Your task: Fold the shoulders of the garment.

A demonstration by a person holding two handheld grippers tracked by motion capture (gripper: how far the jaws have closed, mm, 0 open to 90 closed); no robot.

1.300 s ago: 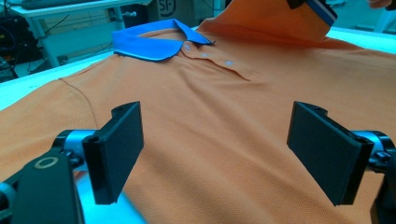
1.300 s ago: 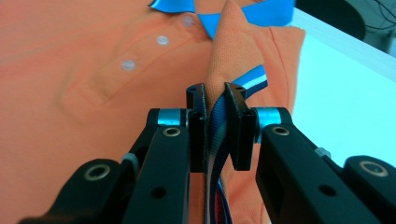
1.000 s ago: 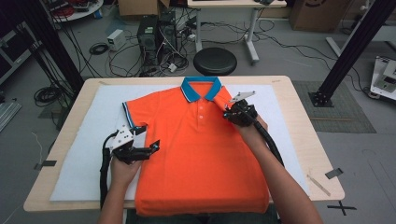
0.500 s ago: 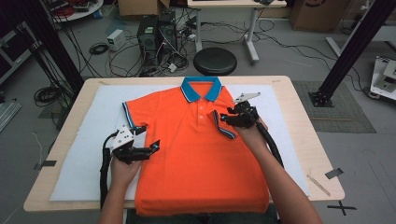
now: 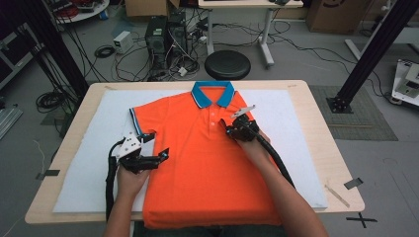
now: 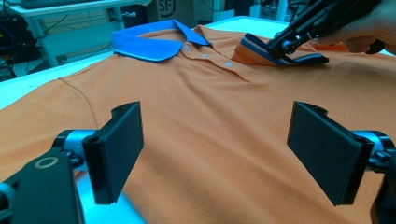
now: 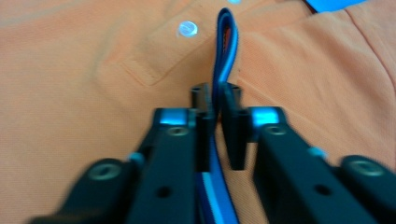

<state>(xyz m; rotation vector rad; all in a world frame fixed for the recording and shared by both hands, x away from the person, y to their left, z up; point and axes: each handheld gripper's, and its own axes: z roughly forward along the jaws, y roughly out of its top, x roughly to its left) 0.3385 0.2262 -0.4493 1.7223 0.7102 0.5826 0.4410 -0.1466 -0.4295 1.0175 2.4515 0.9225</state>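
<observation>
The right gripper (image 7: 214, 100) has just been closing, and its jaws now stand drawn together on the blue striped sleeve cuff (image 7: 224, 42) of the orange polo shirt (image 5: 207, 163), with the folded cuff edge clamped between the pads. In the left gripper view the same gripper (image 6: 280, 46) pins the cuff (image 6: 289, 57) against the shirt front, just beside the button placket (image 6: 205, 55) and below the blue collar (image 6: 154, 39). In the high view the right gripper (image 5: 236, 129) sits over the chest of the shirt, with the right sleeve folded inward beneath it. The left gripper (image 6: 215, 154) stands wide, its two pads well apart, and nothing lies between them; it hovers low over the shirt's left flank near the left sleeve (image 5: 141, 118). In the high view it (image 5: 157, 149) appears to clear the fabric, though contact cannot be confirmed from that angle. The shirt lies flat, collar away from the person, on a white mat (image 5: 84, 173) covering the table (image 5: 316, 103). The shirt hem runs behind the person's forearms at the near table edge. The right gripper view is blurred at the jaw bases, so the cuff's lower run is hard to make out.
</observation>
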